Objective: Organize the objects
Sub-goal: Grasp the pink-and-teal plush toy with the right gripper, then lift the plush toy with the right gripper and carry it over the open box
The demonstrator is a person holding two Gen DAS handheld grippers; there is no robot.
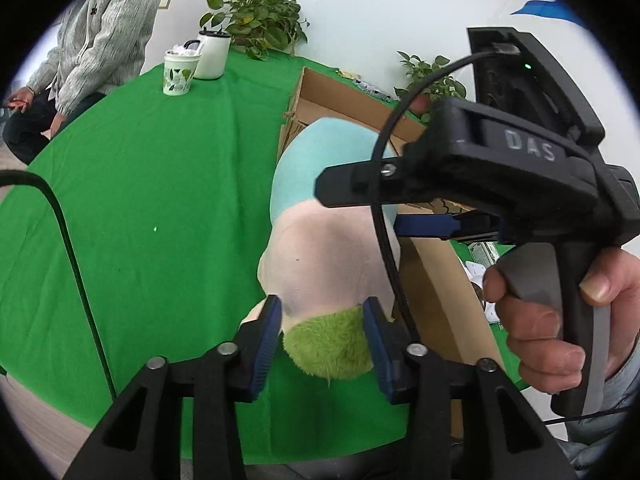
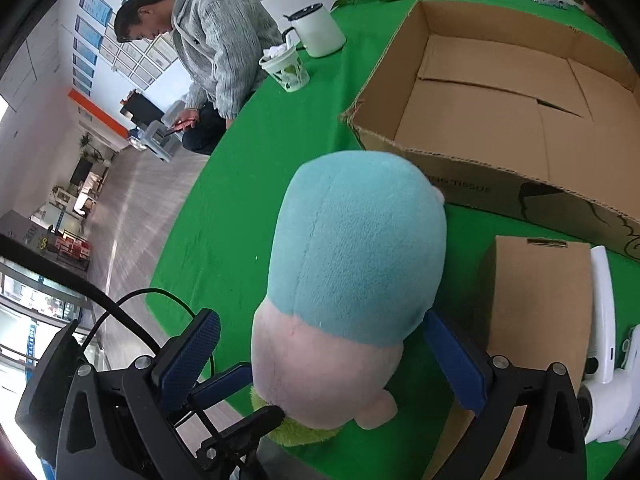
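Plush toy (image 1: 328,248): green end pinched in left gripper (image 1: 324,336) jaws; right gripper (image 2: 320,356) jaws spread, flanking body.

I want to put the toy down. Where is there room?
Inside the big cardboard box it looks bare. The green cloth between the plush toy and the cups is free too. By the small box it is crowded.

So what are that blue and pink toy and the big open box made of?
The toy looks like soft plush fabric: a fuzzy, matte nap with stitched seams, and a shaggier green tuft at one end. The box looks like plain brown corrugated cardboard, matte, with folded flaps and rough-cut edges.
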